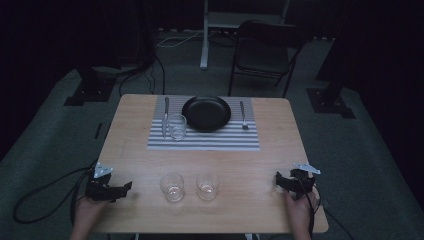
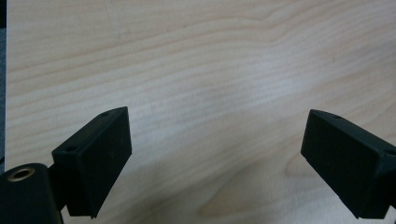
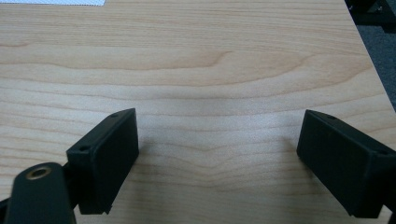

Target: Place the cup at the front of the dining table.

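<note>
My left gripper (image 1: 126, 187) rests at the table's front left edge, jaws pointing right toward two empty glasses. In the left gripper view its jaws (image 2: 217, 123) stand wide apart over bare wood, open, with nothing between them. My right gripper (image 1: 278, 181) sits at the front right, jaws pointing left. The right gripper view shows those jaws (image 3: 218, 120) open too, again over bare wood. The left clear glass (image 1: 172, 187) and the right clear glass (image 1: 207, 185) stand upright side by side between the grippers, apart from both.
A striped placemat (image 1: 235, 139) lies at the far side of the wooden table (image 1: 250, 205). It carries a black plate (image 1: 206, 113), a knife (image 1: 166, 115), a fork (image 1: 243, 117) and a third glass (image 1: 177, 126). A folding chair (image 1: 262, 52) stands beyond the table.
</note>
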The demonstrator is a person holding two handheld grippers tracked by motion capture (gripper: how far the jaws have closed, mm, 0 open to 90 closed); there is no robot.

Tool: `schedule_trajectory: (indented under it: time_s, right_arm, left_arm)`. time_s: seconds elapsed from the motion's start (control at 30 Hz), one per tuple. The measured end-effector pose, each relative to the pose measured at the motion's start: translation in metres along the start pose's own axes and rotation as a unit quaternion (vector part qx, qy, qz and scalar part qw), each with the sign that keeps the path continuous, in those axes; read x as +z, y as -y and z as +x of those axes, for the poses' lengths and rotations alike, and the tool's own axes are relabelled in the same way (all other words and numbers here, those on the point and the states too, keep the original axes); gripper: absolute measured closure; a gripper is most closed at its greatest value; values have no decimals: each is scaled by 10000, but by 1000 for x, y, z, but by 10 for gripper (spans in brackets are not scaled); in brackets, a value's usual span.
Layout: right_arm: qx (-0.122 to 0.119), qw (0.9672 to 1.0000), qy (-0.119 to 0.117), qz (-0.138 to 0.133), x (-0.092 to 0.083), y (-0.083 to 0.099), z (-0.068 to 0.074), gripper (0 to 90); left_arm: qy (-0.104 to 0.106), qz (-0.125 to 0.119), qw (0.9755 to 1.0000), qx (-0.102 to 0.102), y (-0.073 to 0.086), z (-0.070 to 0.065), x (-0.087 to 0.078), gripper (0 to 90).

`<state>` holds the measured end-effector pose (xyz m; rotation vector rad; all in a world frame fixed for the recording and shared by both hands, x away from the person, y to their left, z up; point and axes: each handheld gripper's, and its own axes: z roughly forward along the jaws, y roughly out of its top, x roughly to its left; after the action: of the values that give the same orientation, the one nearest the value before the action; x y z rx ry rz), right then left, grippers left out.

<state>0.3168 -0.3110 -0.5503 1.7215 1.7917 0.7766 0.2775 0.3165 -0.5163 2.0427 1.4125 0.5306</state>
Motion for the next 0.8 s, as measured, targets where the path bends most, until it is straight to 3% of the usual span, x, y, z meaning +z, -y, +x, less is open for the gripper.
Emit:
schedule_trajectory:
  time_s: [0.63,0.7,0.8]
  right_arm:
    - [1,10000,1,0,0,0,0,122]
    - [3,10000,1,1,0,0,0,122]
    - [4,10000,1,1,0,0,0,122]
  left_arm:
    - [-132,-69,9997,-170,22,6,-15,92]
    - [-241,-186,9991,-291,28,7,-18,92]
    - [-225,-173,9989,-383,31,8,-18,92]
